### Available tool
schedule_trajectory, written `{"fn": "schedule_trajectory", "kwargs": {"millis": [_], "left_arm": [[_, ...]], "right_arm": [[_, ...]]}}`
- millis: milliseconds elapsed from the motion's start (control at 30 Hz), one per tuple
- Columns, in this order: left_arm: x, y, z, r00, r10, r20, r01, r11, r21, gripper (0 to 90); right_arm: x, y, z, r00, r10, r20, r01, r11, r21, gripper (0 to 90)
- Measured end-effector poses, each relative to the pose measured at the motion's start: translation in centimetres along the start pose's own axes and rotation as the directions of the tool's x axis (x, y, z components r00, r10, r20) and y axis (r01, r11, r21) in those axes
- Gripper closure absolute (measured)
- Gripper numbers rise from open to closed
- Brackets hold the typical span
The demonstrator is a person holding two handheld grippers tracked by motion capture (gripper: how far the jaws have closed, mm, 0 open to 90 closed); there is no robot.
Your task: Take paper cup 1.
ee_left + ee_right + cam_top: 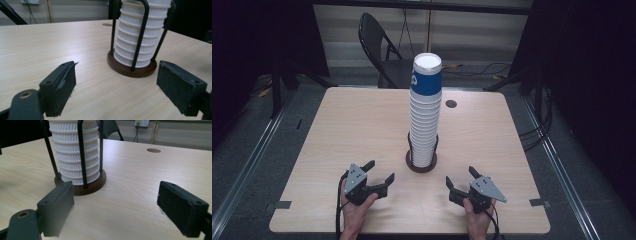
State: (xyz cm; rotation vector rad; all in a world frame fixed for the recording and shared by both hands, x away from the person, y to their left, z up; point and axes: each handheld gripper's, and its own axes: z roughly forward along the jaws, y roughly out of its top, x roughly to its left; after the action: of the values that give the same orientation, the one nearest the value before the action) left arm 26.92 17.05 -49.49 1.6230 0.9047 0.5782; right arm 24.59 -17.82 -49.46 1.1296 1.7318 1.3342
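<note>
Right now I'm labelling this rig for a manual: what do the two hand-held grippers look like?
Both the left gripper and the right gripper are black, with two flat padded jaws, a grey three-cornered plate on top and a black cable trailing back. The forearms in view are bare.

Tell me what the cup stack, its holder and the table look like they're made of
Cups: likely paper, matte white with ribbed walls; the top one has a blue printed band. Holder: dark brown round base, probably wood with a smooth finish, and thin black rods, apparently metal. Table: pale wood-grain top, likely laminate, faintly glossy.

Bright tabletop, dark surroundings, soft focus
</note>
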Motion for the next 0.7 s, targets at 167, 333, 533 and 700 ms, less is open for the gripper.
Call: {"fn": "schedule_trajectory", "kwargs": {"millis": [167,333,533,700], "left_arm": [[-0.2,0.7,-0.1,0.9996,-0.012,0.024,0.012,0.9999,-0.002,15.8],[-0.5,2.0,-0.4,0.9987,-0.003,0.051,0.003,1.0,-0.007,15.8],[-0.7,3.0,-0.4,0.9973,0.0,0.073,0.0,1.0,0.001,16.4],[-0.9,4.1,-0.4,0.9964,0.015,0.084,-0.014,0.9998,-0.014,17.0]], "right_arm": [[0.0,0.0,0.0,1.0,0.0,-0.003,0.0,1.0,-0.001,13.2],[0.0,0.0,0.0,0.9999,0.001,-0.014,-0.001,1.0,0.003,13.3],[0.0,0.0,0.0,0.9997,0.001,-0.025,-0.001,1.0,0.005,13.5],[0.0,0.0,0.0,0.9996,0.001,-0.028,-0.001,1.0,0.005,13.6]]}}
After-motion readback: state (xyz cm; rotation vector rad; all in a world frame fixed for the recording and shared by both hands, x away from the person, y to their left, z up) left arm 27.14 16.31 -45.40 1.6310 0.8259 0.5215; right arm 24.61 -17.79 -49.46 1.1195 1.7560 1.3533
